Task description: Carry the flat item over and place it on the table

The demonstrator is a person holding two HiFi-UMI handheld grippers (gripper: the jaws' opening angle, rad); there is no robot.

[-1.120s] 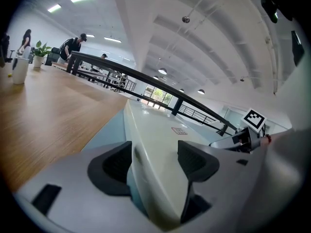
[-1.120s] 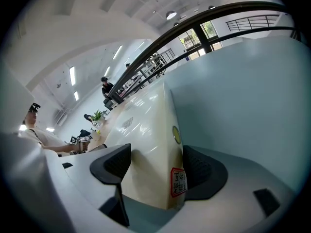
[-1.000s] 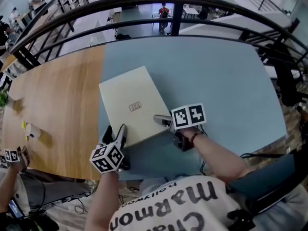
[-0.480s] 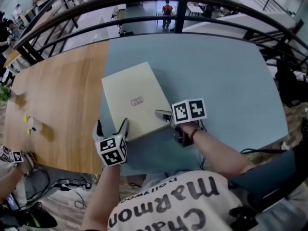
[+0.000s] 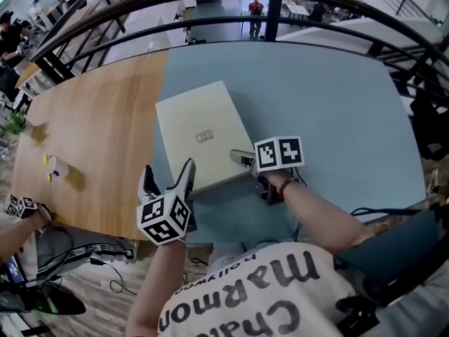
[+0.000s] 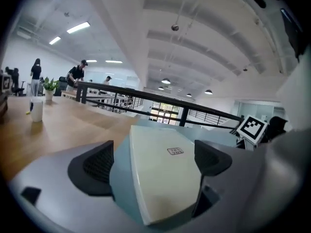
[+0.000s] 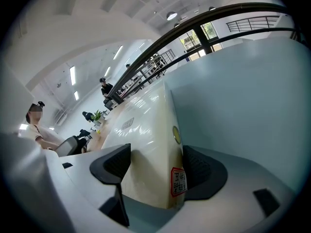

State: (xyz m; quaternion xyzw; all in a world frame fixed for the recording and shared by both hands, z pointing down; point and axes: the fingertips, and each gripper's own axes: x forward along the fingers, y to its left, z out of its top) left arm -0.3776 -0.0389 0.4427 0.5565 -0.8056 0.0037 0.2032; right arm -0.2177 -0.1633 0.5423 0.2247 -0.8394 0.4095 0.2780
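Left gripper [image 5: 168,177]: fingers opening, wide now. The near-left corner of the flat box [image 5: 200,135] sits in the gap, with neither finger touching it. The box lies on the blue half of the surface [image 5: 330,111], just right of the wood seam and close to the near edge, long axis near-to-far and slightly skewed. Right gripper [image 5: 242,159]: fingers clamped on the box's near-right edge. We judge the placement nearly done. The box is straight ahead of both hands and the right is the only contact, so release there and back out toward the near edge.
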